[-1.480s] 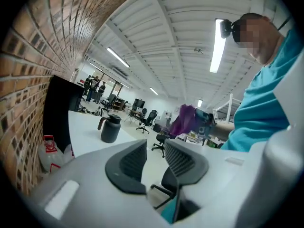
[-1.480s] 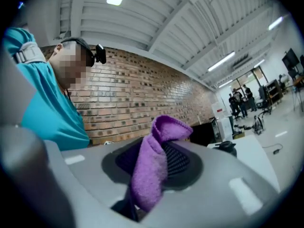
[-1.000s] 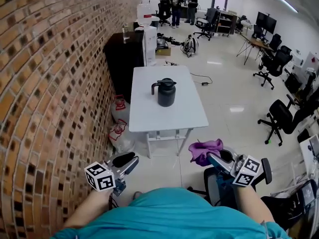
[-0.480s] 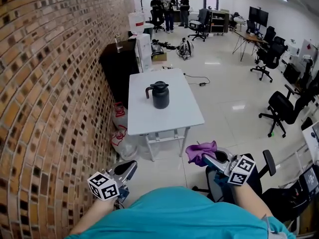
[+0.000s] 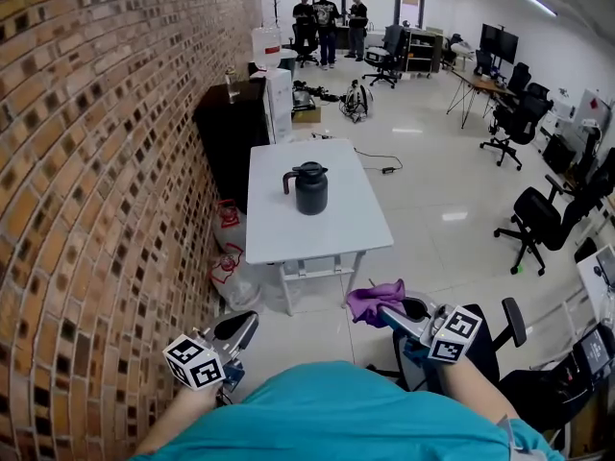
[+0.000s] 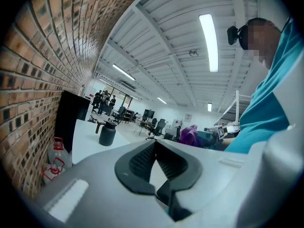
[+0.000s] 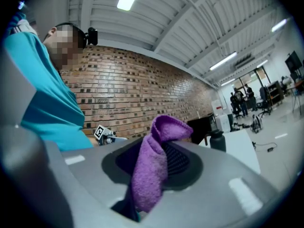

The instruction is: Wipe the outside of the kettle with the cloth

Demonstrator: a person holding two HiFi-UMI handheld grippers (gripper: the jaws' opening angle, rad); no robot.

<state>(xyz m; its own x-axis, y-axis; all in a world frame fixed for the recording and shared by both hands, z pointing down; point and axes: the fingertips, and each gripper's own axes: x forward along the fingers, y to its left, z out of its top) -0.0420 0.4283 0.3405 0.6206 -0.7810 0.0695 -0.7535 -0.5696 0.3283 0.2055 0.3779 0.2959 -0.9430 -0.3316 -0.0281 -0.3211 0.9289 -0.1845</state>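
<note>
A dark kettle (image 5: pixel 309 187) with a handle on its left stands upright on the white table (image 5: pixel 338 230), well ahead of both grippers; it also shows small as the kettle (image 6: pixel 107 132) and the kettle (image 7: pixel 217 140). My right gripper (image 5: pixel 382 309) is shut on a purple cloth (image 5: pixel 374 301), which bunches up above the jaws in the right gripper view as the cloth (image 7: pixel 154 167). My left gripper (image 5: pixel 240 327) is shut with nothing between its pads (image 6: pixel 142 159). Both grippers are held level near my body, short of the table.
A brick wall (image 5: pixel 106 161) runs along the left. A black cabinet (image 5: pixel 233 128) stands behind the table. Red-capped bottles (image 5: pixel 227 248) lie on the floor by the table's left. Office chairs (image 5: pixel 533 224) and desks are on the right; people (image 5: pixel 327 12) stand far back.
My left gripper's jaws have closed from partly open. The right gripper with the cloth has sunk slightly and shifted left. The view has shifted a little.
</note>
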